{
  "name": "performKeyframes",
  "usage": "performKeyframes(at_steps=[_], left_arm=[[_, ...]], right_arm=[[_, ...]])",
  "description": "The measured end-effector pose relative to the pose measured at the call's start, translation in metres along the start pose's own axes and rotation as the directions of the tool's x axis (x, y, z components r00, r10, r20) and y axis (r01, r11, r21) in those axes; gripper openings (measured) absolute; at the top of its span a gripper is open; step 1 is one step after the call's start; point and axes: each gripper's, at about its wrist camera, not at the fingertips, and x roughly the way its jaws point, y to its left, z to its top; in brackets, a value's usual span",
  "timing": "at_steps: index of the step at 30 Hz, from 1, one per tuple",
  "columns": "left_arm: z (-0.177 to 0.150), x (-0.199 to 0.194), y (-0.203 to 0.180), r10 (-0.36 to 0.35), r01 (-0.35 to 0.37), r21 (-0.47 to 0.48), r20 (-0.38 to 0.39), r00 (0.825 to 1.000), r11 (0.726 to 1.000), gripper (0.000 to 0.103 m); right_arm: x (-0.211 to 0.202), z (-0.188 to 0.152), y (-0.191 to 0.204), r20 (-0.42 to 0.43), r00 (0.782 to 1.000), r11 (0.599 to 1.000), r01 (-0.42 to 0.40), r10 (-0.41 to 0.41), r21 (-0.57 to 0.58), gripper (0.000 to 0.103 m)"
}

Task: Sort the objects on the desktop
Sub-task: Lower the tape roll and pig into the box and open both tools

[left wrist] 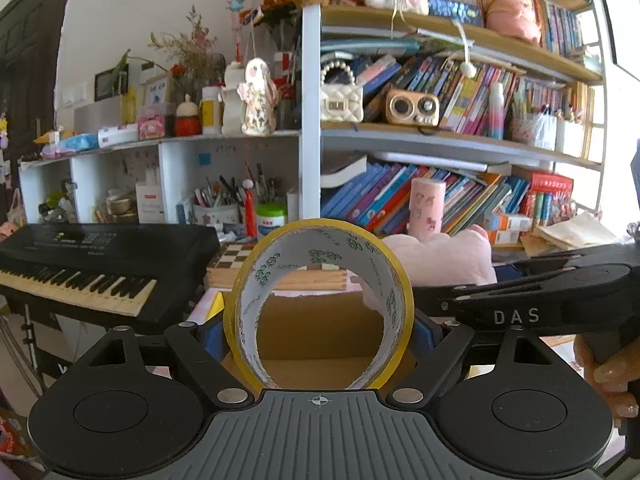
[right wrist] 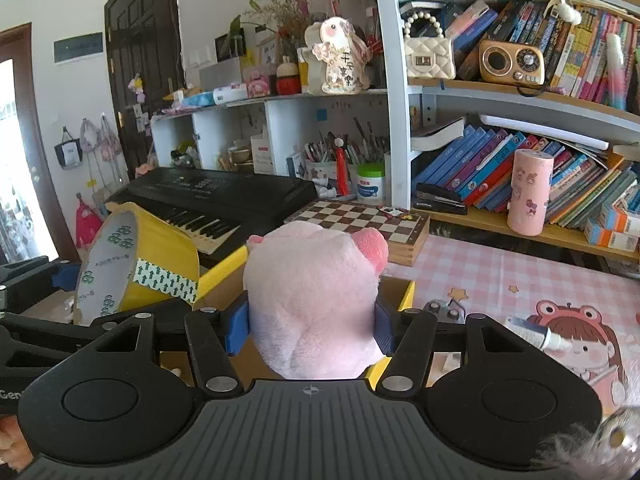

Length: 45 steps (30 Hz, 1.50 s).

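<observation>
A yellow tape roll point(left wrist: 372, 256) stands on edge between the blue pads of my left gripper point(left wrist: 318, 334), which is shut on it. Through its hole I see brown cardboard. In the right wrist view the same tape roll point(right wrist: 160, 248) hangs at the left over a cardboard box with yellow edges point(right wrist: 222, 270). My right gripper point(right wrist: 312, 326) is shut on a pink plush toy point(right wrist: 316, 292), pressed by both blue pads point(right wrist: 236, 328) and held above the box. The plush toy point(left wrist: 440, 256) and the right gripper's black body point(left wrist: 560, 300) also show to the right in the left wrist view.
A black keyboard point(left wrist: 100, 264) lies to the left and a chessboard point(right wrist: 360, 220) behind the box. Crowded bookshelves point(left wrist: 440, 184) fill the back, with a pink cup point(right wrist: 528, 192) on the lowest shelf. A white tube point(right wrist: 536, 334) lies on the pink checked tablecloth point(right wrist: 500, 264).
</observation>
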Motion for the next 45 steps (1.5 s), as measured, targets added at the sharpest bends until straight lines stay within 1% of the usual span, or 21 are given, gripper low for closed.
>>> performKeyframes(at_steps=[2,4,7,9,16,21,25,28,32,33,36,40,42,44,45], left_arm=[[-0.002,0.013,0.0,0.004,-0.003,0.008,-0.027,1.0,1.0,0.085],[-0.007,0.028,0.0,0.014,-0.012,0.027,-0.071,0.997,1.0,0.085],[-0.015,0.045,0.001,0.025,-0.021,0.033,-0.132,0.991,0.999,0.085],[-0.019,0.053,0.003,0.032,-0.027,0.036,-0.161,0.986,0.999,0.085],[-0.018,0.079,0.008,0.063,-0.05,0.064,-0.207,0.976,0.997,0.085],[-0.017,0.106,0.014,0.09,-0.065,0.101,-0.267,0.96,0.993,0.085],[-0.015,0.121,0.016,0.095,-0.065,0.111,-0.292,0.952,0.992,0.086],[-0.018,0.133,0.015,0.101,-0.058,0.14,-0.329,0.939,0.988,0.086],[-0.023,0.144,0.013,0.096,-0.031,0.17,-0.384,0.918,0.985,0.086],[-0.024,0.146,0.011,0.097,-0.025,0.184,-0.393,0.914,0.983,0.086],[-0.024,0.151,0.008,0.1,-0.009,0.221,-0.407,0.908,0.975,0.086],[-0.026,0.15,0.004,0.105,0.003,0.248,-0.424,0.9,0.969,0.086],[-0.026,0.149,0.005,0.109,-0.006,0.238,-0.423,0.9,0.971,0.086],[-0.025,0.15,0.009,0.106,-0.018,0.204,-0.43,0.897,0.979,0.086],[-0.024,0.15,0.011,0.107,-0.025,0.192,-0.431,0.896,0.981,0.086]], right_arm=[[0.013,0.001,-0.007,-0.014,1.0,1.0,-0.004,0.004,-0.007,0.056],[0.028,0.001,-0.014,-0.039,0.999,1.0,-0.008,0.007,-0.01,0.056],[0.05,0.003,-0.025,-0.098,0.995,1.0,-0.019,0.02,0.019,0.056],[0.061,0.004,-0.03,-0.119,0.992,0.999,-0.034,0.038,0.033,0.056],[0.097,0.002,-0.031,-0.185,0.981,0.998,-0.068,0.066,-0.008,0.056],[0.123,0.004,-0.029,-0.231,0.969,0.991,-0.111,0.093,-0.068,0.056],[0.148,0.005,-0.028,-0.285,0.954,0.986,-0.125,0.089,-0.11,0.057],[0.161,0.003,-0.03,-0.329,0.94,0.984,-0.137,0.092,-0.115,0.058],[0.173,-0.001,-0.031,-0.381,0.919,0.976,-0.165,0.1,-0.143,0.058],[0.174,-0.002,-0.03,-0.386,0.918,0.97,-0.173,0.096,-0.17,0.059],[0.179,-0.003,-0.028,-0.401,0.912,0.958,-0.183,0.081,-0.223,0.06],[0.184,-0.004,-0.027,-0.421,0.904,0.938,-0.206,0.073,-0.279,0.061],[0.184,-0.005,-0.026,-0.423,0.904,0.927,-0.211,0.065,-0.309,0.062],[0.185,-0.01,-0.022,-0.425,0.904,0.908,-0.209,0.039,-0.362,0.061],[0.186,-0.01,-0.021,-0.425,0.905,0.905,-0.207,0.033,-0.371,0.062]])
